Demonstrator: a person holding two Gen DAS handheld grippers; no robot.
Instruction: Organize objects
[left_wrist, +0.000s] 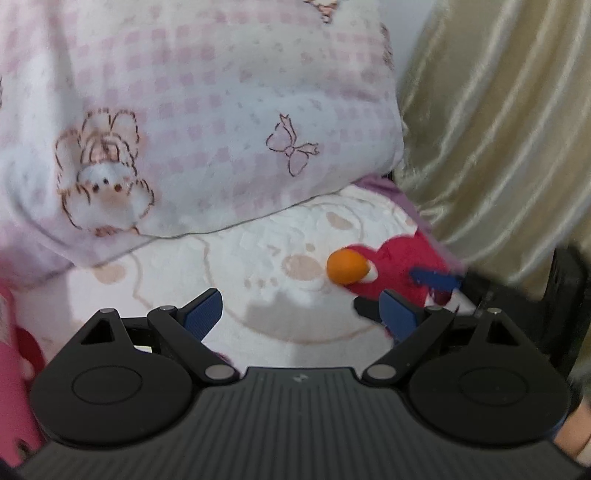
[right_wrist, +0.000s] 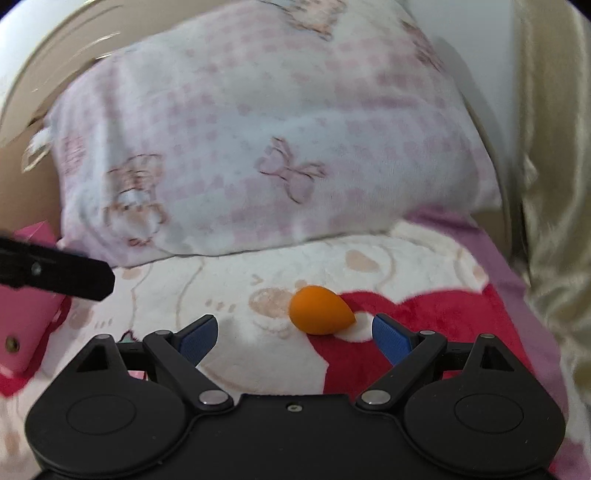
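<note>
Now you face a big pink-checked pillow (right_wrist: 266, 147) on a fleecy blanket (right_wrist: 229, 280). In front of the pillow lies an orange sponge (right_wrist: 319, 310). Your right gripper (right_wrist: 293, 338) and left gripper (left_wrist: 301, 314) both gape apart, holding nothing, the sponge just beyond your right gripper's tips.

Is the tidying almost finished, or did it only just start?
Only starting, it seems. Nothing looks put away yet. Both grippers are open and hold nothing. The right gripper is close to the orange egg-shaped sponge, which lies loose on the blanket. The pink case lies there too.
</note>
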